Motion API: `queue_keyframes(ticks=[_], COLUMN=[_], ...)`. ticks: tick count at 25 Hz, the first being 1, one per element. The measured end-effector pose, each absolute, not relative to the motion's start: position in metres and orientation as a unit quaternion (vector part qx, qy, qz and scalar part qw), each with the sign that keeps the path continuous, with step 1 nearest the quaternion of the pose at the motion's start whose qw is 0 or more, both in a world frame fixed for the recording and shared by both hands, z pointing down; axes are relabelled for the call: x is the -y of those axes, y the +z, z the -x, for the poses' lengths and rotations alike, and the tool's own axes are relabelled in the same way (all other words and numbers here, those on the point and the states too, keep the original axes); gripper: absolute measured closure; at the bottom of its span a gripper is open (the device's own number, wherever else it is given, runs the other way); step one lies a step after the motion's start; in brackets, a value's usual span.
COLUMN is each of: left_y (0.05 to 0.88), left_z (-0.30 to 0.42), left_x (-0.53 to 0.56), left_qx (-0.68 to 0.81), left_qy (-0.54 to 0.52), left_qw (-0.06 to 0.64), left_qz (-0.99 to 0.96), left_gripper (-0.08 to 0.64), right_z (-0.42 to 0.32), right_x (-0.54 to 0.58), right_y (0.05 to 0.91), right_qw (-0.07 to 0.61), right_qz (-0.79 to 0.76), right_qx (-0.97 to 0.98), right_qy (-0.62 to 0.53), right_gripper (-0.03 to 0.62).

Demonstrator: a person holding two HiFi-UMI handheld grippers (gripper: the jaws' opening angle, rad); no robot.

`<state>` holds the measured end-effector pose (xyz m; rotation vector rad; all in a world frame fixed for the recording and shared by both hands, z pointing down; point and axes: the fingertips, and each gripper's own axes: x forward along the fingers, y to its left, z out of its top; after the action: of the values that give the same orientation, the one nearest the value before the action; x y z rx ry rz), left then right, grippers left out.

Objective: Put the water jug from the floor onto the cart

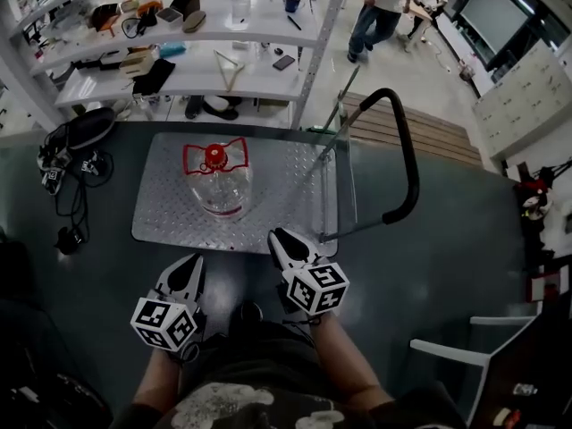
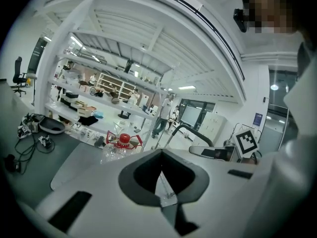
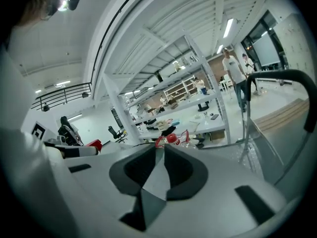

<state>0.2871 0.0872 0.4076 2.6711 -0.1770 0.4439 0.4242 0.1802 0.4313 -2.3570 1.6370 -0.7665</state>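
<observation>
The water jug (image 1: 219, 186) stands on the cart (image 1: 161, 213), near the middle of its deck. The left tongs (image 1: 195, 260) and the right tongs (image 1: 276, 236) are closed and empty, just off the cart's near edge.

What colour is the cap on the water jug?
Red; the cap shows best in the head view.
</observation>
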Motion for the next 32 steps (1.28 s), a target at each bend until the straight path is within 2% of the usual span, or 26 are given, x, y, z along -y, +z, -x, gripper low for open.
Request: queue_keyframes(ticks=[5, 10, 25, 32], left_y=[0.414, 0.419, 0.419, 0.408], left_z=[-0.265, -0.214, 0.007, 0.06], left_x=[-0.101, -0.109, -0.176, -0.212], left_qx=[0.071, 0.089, 0.099, 0.074], left_qy=[0.161, 0.159, 0.146, 0.137], left_qw=[0.221, 0.228, 0.226, 0.222], left_qz=[-0.959, -0.956, -0.958, -0.963], left_gripper=[0.552, 0.552, 0.552, 0.552], right_z=[-0.407, -0.37, -0.163, -0.102], right_x=[-0.199, -0.199, -0.269, -0.314], right_y=[0.452, 0.453, 0.439, 0.427], right_qw=[0.078, 0.077, 0.055, 0.05], right_qz=[0.791, 0.789, 0.791, 0.805], right_qx=[-0.54, -0.545, -0.557, -0.542], right_qy=[-0.278, -0.273, -0.245, -0.236], right_gripper=[0.546, 0.546, 0.546, 0.546])
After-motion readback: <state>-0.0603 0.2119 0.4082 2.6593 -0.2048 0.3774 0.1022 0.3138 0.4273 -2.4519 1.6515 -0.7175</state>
